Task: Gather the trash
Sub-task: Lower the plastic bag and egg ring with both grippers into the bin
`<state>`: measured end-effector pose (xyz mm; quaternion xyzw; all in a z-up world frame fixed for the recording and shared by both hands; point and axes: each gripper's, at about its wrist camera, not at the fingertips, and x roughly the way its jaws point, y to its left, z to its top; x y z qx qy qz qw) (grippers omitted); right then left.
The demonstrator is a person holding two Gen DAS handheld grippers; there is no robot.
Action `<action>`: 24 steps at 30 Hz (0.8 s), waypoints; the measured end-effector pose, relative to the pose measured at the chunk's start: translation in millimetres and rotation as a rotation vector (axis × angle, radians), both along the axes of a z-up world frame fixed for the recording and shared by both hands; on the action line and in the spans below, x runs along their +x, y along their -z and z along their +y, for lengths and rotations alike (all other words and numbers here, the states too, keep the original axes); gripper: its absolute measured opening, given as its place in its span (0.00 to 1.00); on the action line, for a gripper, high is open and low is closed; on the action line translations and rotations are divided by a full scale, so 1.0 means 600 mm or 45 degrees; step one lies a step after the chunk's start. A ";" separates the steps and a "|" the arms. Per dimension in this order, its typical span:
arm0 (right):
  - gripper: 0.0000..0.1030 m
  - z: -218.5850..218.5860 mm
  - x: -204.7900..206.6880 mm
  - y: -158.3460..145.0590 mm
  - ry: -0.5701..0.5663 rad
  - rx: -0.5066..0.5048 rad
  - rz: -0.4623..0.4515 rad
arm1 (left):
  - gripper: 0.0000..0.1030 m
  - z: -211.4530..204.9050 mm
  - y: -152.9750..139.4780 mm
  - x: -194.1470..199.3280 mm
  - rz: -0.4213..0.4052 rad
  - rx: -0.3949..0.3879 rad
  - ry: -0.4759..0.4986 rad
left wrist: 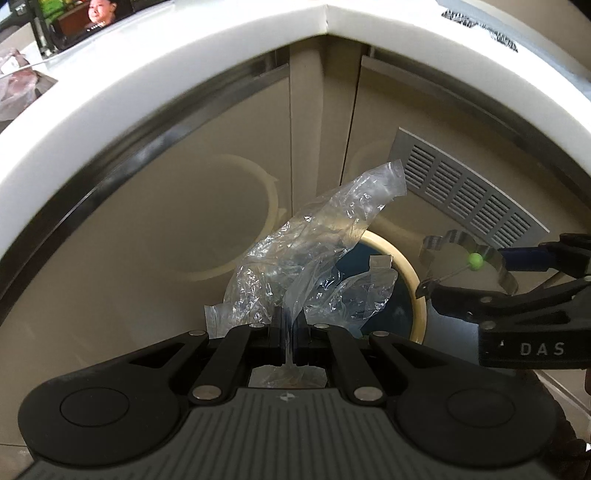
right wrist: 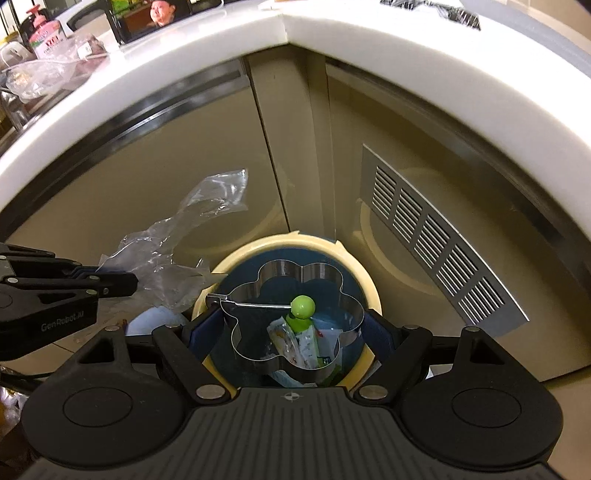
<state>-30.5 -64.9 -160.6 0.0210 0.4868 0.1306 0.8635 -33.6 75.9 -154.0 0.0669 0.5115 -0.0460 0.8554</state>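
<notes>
The left gripper (left wrist: pixel 290 332) has its jaws closed tight on a crumpled clear plastic wrapper (left wrist: pixel 314 254), which stands up from the fingers and spreads out above them, with a little of the film also hanging below the jaws. In the left wrist view the wrapper is in front of the trash bin (left wrist: pixel 410 288) and covers part of its cream rim. In the right wrist view the same wrapper (right wrist: pixel 173 258) is to the left of the bin (right wrist: pixel 295 243), with its lower edge near the rim. The right gripper (right wrist: pixel 293 325) is wide open, but its two fingers press on the outer sides of a flower-shaped metal ring (right wrist: pixel 284 269), so it holds this ring between them. A thin wire handle with a green ball (right wrist: pixel 303 306) at its end goes across the ring. The ring is above the mouth of the bin, and through it one sees the dark blue inside of the bin, where a green and white pouch (right wrist: pixel 299 339) and other packets lie. The bin stands on the floor in a corner of beige cabinets (right wrist: pixel 184 166), under a white countertop (right wrist: pixel 332 33). A grey vent grille (right wrist: pixel 436 240) is on the cabinet door to the right of the bin. At the far left of the countertop there are a pink bottle (right wrist: pixel 44 33) and some plastic bags (right wrist: pixel 48 74).
</notes>
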 end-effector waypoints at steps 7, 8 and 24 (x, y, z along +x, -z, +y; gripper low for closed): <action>0.81 0.012 0.030 0.034 0.004 -0.031 0.052 | 0.03 -0.009 0.028 0.029 0.050 0.028 0.029; 0.81 0.013 0.034 0.038 0.005 -0.034 0.058 | 0.03 -0.011 0.032 0.034 0.055 0.030 0.033; 0.81 0.023 0.087 0.110 0.012 -0.103 0.170 | 0.03 -0.019 0.101 0.085 0.159 0.071 0.038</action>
